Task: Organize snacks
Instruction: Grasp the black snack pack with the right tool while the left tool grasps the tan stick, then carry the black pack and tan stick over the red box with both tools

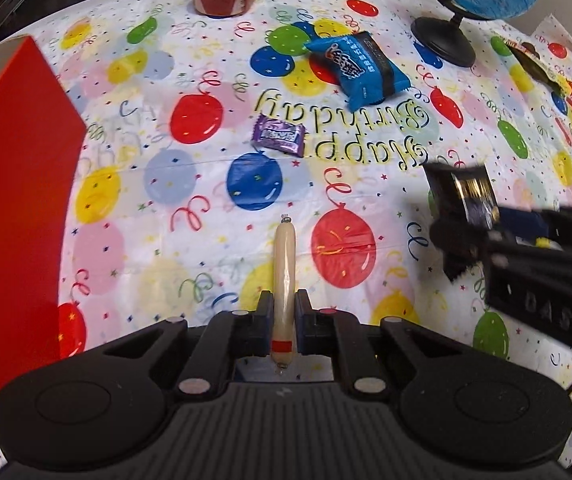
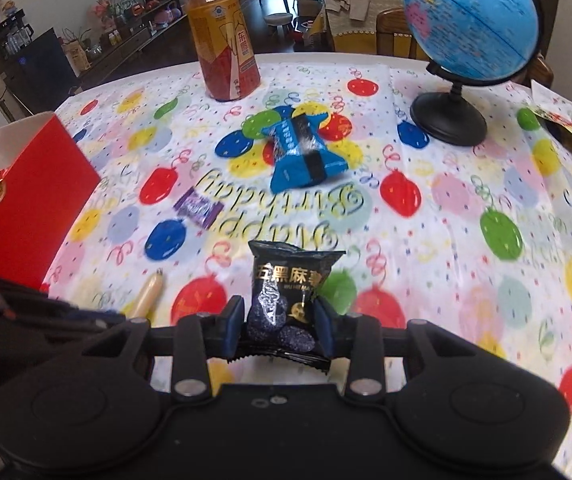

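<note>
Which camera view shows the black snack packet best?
The right wrist view: the black packet sits sharp and central between the right gripper's fingers, its print readable. The left wrist view shows it only blurred, from the side, at the right edge.

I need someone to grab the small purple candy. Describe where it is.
Find the red box at the table's left edge. Right of it, beside the "Happy Birthday" lettering, lies the purple candy. It is smaller than the blue pack beyond it, and the only purple wrapper.

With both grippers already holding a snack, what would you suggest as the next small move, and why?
Probably carry the sausage stick, clamped in the left gripper, left toward the red box. The right gripper holds the black snack packet, so both picks look done, and the box stands open nearby.
</note>
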{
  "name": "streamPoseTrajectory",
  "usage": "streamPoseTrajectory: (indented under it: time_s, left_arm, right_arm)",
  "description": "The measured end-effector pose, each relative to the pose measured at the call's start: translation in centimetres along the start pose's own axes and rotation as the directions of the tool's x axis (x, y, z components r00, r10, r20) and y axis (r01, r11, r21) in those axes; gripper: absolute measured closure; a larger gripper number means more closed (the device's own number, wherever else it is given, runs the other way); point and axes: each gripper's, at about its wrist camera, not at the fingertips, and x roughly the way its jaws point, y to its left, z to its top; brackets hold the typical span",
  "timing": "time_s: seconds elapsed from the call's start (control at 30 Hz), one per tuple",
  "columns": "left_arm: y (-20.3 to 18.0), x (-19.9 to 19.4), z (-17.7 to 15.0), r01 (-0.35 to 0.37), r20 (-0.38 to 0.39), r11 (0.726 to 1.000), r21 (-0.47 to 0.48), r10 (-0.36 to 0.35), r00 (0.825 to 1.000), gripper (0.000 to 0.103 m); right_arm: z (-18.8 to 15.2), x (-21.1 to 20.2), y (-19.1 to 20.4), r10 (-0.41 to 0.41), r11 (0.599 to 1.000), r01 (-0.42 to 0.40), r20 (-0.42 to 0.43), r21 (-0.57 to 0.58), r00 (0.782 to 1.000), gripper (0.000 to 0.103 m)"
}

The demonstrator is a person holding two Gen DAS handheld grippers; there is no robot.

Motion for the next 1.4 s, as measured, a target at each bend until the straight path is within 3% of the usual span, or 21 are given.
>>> streamPoseTrajectory:
  time_s: [0.43, 1.03, 1.17, 1.4]
  left_arm:
    - [3.0, -5.9, -1.6, 0.041, 0.079, 0.999, -0.015, -0.04, 0.996, 0.093]
    - [10.6, -14.5, -2.4, 0.032, 0.203, 0.999, -0.018, -0.028, 0.979, 0.092]
    - [12.9, -15.0, -2.8, 0.038, 0.186, 0.999, -0.011, -0.035, 0.982, 0.092]
    - [13.5, -13.5, -5.4, 0.071, 0.112, 0.997, 0.026, -0.074, 0.991, 0.092]
  right_arm:
    - [-2.2, -5.6, 4.1, 0.0, 1.0, 0.0, 0.04, 0.019, 0.999, 0.068]
    - [-0.3, -10.4, 14.2, 0.037, 0.998, -0.029, 0.148, -0.058, 0.988, 0.068]
    - [-0.2, -10.1, 16.0, 0.031, 0.998, -0.022, 0.15, -0.064, 0.988, 0.068]
    - [-1.8, -9.4, 16.5, 0.025, 0.999, -0.023, 0.121, -0.023, 0.992, 0.067]
